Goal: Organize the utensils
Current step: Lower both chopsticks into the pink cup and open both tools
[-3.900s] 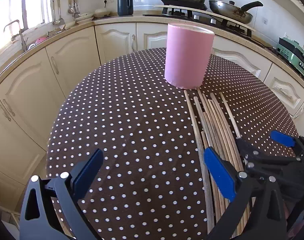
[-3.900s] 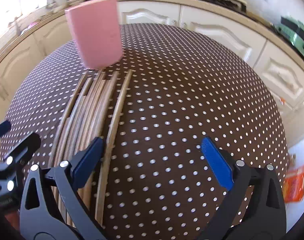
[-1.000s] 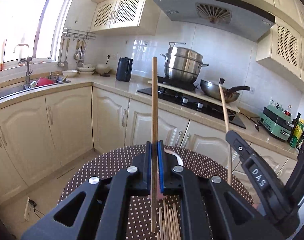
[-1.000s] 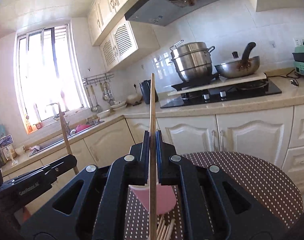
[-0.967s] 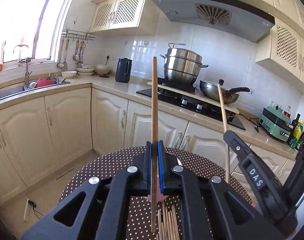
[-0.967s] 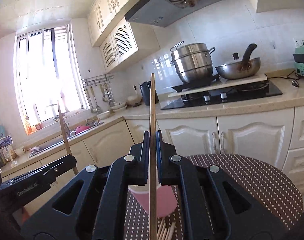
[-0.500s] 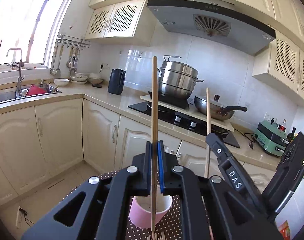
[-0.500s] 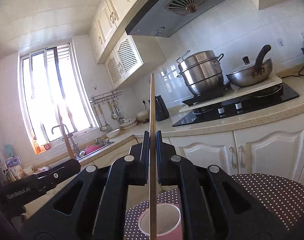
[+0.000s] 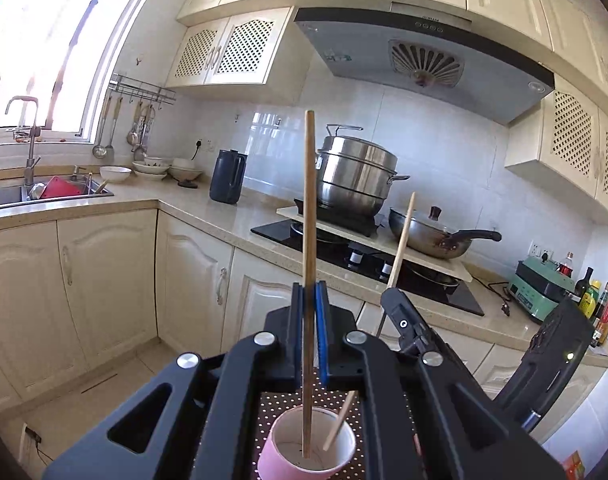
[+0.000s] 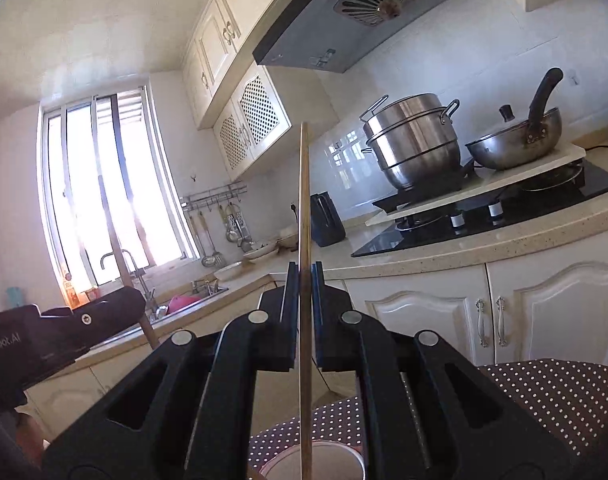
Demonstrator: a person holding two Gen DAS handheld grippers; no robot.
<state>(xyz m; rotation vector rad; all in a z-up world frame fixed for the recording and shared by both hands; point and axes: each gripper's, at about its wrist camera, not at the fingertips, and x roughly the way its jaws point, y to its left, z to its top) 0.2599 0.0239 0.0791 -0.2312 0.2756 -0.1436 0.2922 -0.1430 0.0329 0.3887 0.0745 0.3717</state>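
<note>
Wooden chopstick [image 9: 308, 240] stands upright, pinched by the left gripper [image 9: 308, 320] above the pink cup [image 9: 308, 454]; the right gripper [image 10: 304, 300] pinches another chopstick [image 10: 304, 220] upright.

Left gripper [image 9: 310, 328]: matte black plastic frame, angular arms w/ triangular cut-outs, round silver screw heads at pivots, blue pads on inner faces of fingers [image 9: 322, 332].

Right gripper [image 10: 302, 312]: same build, black arms, silver screws, triangular openings; pad colour hard to tell in shadow.

Left unit seen from right cam: black housing, white lettering partly readable ("nRobot.AI"), one silver screw.

Right unit seen from left cam: black body, small silver bolt, perforated black panel w/ tiny green light.
</note>
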